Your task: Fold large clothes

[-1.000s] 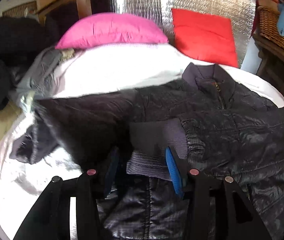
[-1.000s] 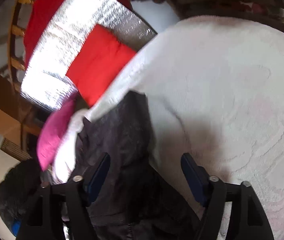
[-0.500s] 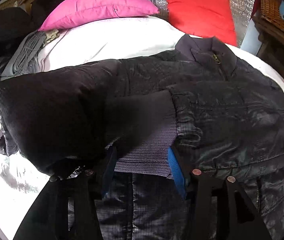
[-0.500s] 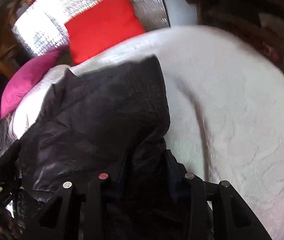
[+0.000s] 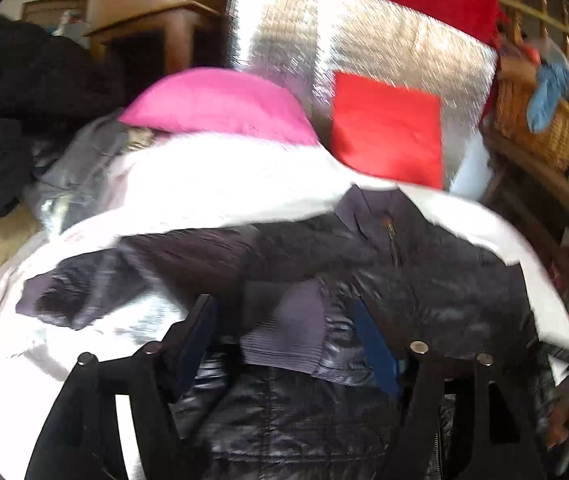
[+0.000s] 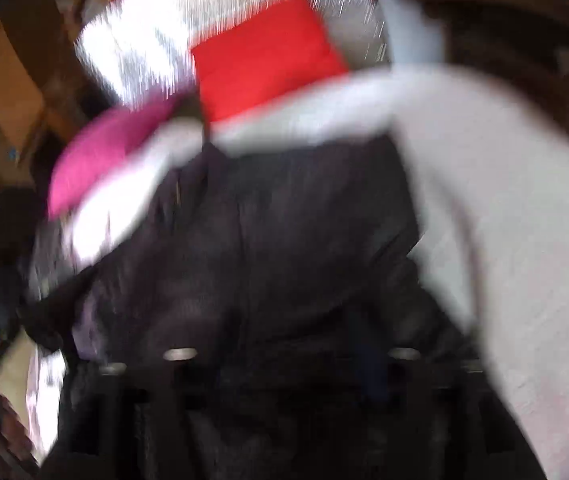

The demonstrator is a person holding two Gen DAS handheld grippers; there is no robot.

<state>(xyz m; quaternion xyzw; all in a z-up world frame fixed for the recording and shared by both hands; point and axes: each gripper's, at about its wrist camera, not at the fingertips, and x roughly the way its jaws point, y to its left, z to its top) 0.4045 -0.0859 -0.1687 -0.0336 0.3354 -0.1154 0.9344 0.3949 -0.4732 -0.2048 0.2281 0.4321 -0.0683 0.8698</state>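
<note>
Two grippers work over one dark quilted jacket [image 5: 436, 280] that lies spread on a white bedspread [image 5: 212, 184]. In the left wrist view the left gripper [image 5: 284, 340] has its blue-padded fingers [image 5: 372, 348] spread apart, with the jacket's ribbed knit cuff [image 5: 284, 336] lying between them; the cuff touches neither pad clearly, so the jaws look parted around it rather than pinching it. That sleeve is folded across the jacket's front, its shiny fabric bunched just right of the cuff. The zipped collar [image 5: 380, 216] points toward the far side of the bed. A second stretch of dark fabric trails off to the left onto the bedspread.

Beyond the jacket, a pink pillow [image 5: 220, 104] lies at the far left and a red cushion [image 5: 388, 128] at the far right, both in front of a silver quilted foil panel [image 5: 364, 40]. A wicker basket [image 5: 540, 128] stands at the far right, and a grey garment [image 5: 84, 160] lies heaped at the left edge of the bed.

The right wrist view is heavily blurred. The right gripper [image 6: 292, 360] sits low over the jacket [image 6: 284, 240], with dark cloth covering its fingers; whether they are pressed together or apart cannot be told. White bedspread [image 6: 504, 220] fills the right side there.
</note>
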